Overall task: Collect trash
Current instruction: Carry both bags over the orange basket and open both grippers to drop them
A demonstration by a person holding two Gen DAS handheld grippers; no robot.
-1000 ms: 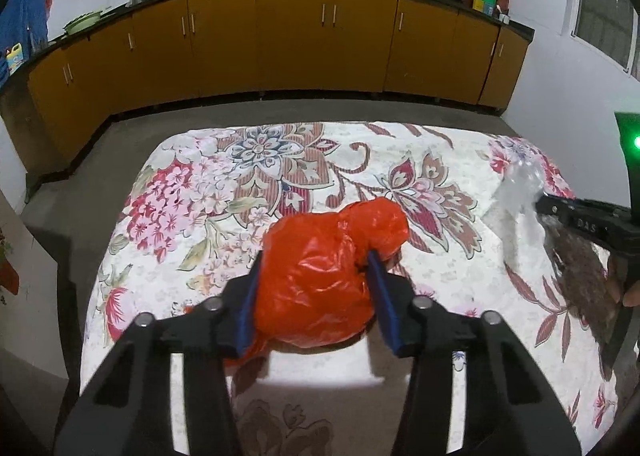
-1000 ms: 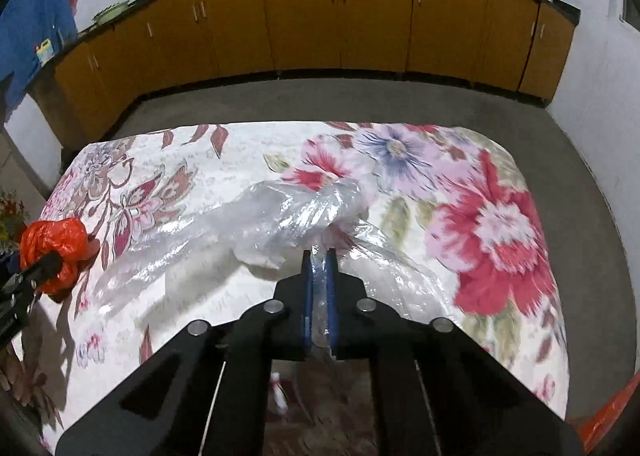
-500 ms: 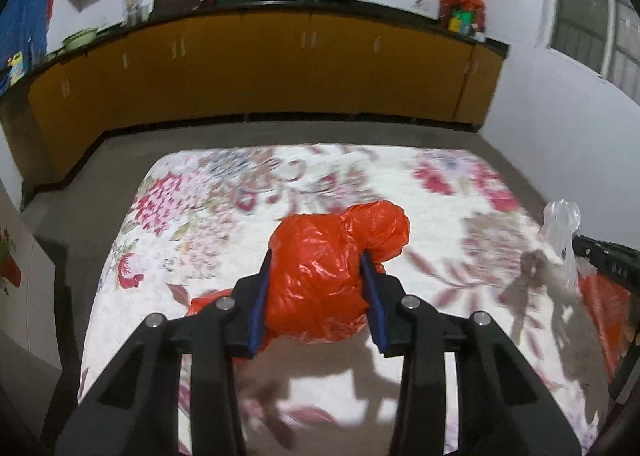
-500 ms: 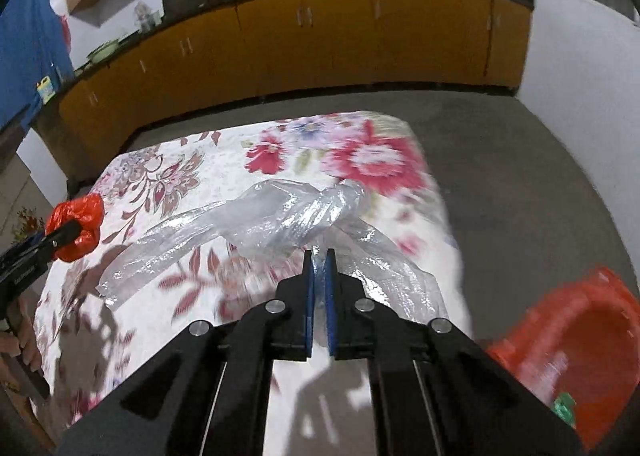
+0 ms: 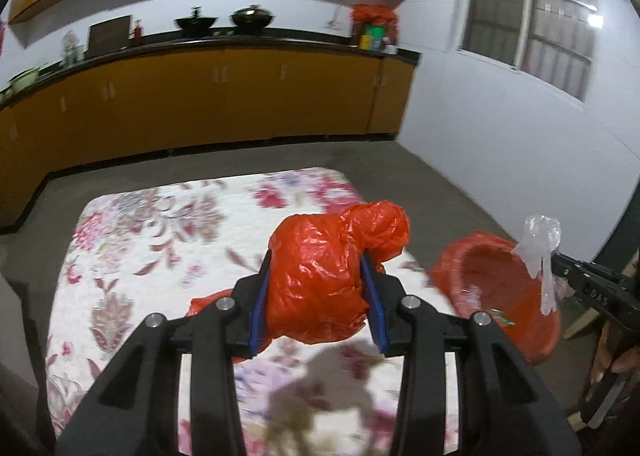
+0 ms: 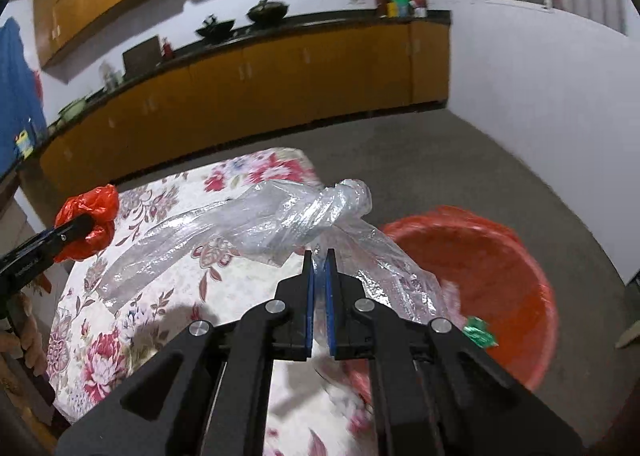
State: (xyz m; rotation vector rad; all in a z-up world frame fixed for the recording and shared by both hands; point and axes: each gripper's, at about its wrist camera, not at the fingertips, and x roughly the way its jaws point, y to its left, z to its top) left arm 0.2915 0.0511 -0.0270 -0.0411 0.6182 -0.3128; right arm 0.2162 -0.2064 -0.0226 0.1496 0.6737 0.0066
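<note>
My left gripper point(image 5: 316, 292) is shut on a crumpled red plastic bag point(image 5: 320, 280) and holds it above the right part of the floral-covered table point(image 5: 160, 240). My right gripper point(image 6: 319, 288) is shut on a clear plastic bag point(image 6: 280, 223) that hangs over the table's right edge. A red tub point(image 6: 500, 268) stands on the floor right of the table, with a green wrapper point(image 6: 478, 332) inside. The tub also shows in the left wrist view point(image 5: 504, 288), with the right gripper point(image 5: 560, 268) and the clear bag point(image 5: 540, 244) over its far rim. The red bag point(image 6: 88, 219) shows at the left.
Orange kitchen cabinets point(image 5: 200, 95) with a dark counter run along the far wall, with pots point(image 5: 252, 17) on top. A white wall with a window point(image 5: 528, 15) is on the right. Grey floor point(image 6: 440, 159) surrounds the table.
Both grippers have lifted their bags off the table and swung right. The red tub on the floor has come into view under and beside them.
</note>
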